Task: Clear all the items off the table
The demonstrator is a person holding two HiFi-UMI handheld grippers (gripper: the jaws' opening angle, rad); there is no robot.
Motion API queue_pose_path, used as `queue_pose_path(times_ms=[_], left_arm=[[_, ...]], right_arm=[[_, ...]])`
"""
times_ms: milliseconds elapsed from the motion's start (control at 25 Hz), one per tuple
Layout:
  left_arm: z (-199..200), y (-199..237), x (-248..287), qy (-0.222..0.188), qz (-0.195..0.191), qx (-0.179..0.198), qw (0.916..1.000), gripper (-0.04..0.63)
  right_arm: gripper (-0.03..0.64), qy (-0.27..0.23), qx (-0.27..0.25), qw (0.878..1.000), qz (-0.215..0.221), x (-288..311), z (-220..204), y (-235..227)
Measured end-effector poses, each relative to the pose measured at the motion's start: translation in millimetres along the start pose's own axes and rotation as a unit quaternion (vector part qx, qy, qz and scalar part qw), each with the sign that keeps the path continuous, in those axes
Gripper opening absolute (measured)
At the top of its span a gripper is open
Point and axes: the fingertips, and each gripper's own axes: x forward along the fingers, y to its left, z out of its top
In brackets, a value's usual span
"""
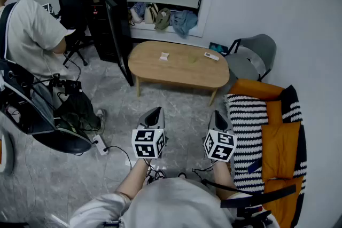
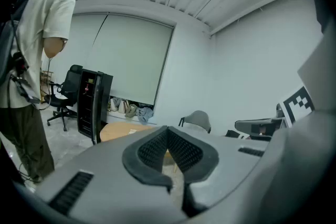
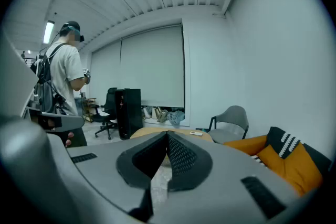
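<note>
Both grippers were held up near the person's body, well short of the bench (image 1: 181,73), with no step begun. The left gripper (image 1: 155,111) was clenched with its pads meeting at the tip and nothing between them. The right gripper (image 1: 216,114) was the same, clenched and empty. The oval wooden bench sat far across the floor, with a small white item (image 1: 164,56) near its middle and a remote-like white piece (image 1: 211,56) toward its far right edge. A faint pale thing between them was too small to name. A grey chair (image 1: 251,53) stood right of the bench, a sofa (image 1: 278,139) with orange cushions sat near right, and another person (image 1: 26,34) stood far left. Likely next step is the approach. To do it well, walk in close, open one gripper before reaching, and come down level over the white item so the jaws straddle it instead of pushing it along the top. The remote probably needs a grip across its narrow side.
</note>
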Motion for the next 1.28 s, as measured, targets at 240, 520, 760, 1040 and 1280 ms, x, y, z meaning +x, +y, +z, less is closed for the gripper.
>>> queue_pose_path(times_ms=[240, 520, 760, 1040, 1280], left_arm=[[-3, 6, -1, 0.005, 0.001, -0.001, 1.0000, 0.008], [-1, 14, 8, 0.003, -0.004, 0.005, 1.0000, 0.008], [-3, 24, 10, 0.008, -0.012, 0.012, 0.9998, 0.008], [-14, 27, 29, 0.033, -0.024, 0.017, 0.9990, 0.008], [-7, 37, 64, 0.039, -0.026, 0.022, 0.9987, 0.008]], right_arm=[[0.023, 0.001, 0.008, 1.000, -0.004, 2, 0, 2], [0.023, -0.014, 0.026, 1.000, -0.004, 10, 5, 2], [0.023, -0.006, 0.031, 0.999, -0.015, 15, -2, 7], [0.024, 0.019, 0.049, 0.998, -0.033, 30, -19, -4], [0.023, 0.018, 0.057, 0.997, -0.040, 65, -12, -13]])
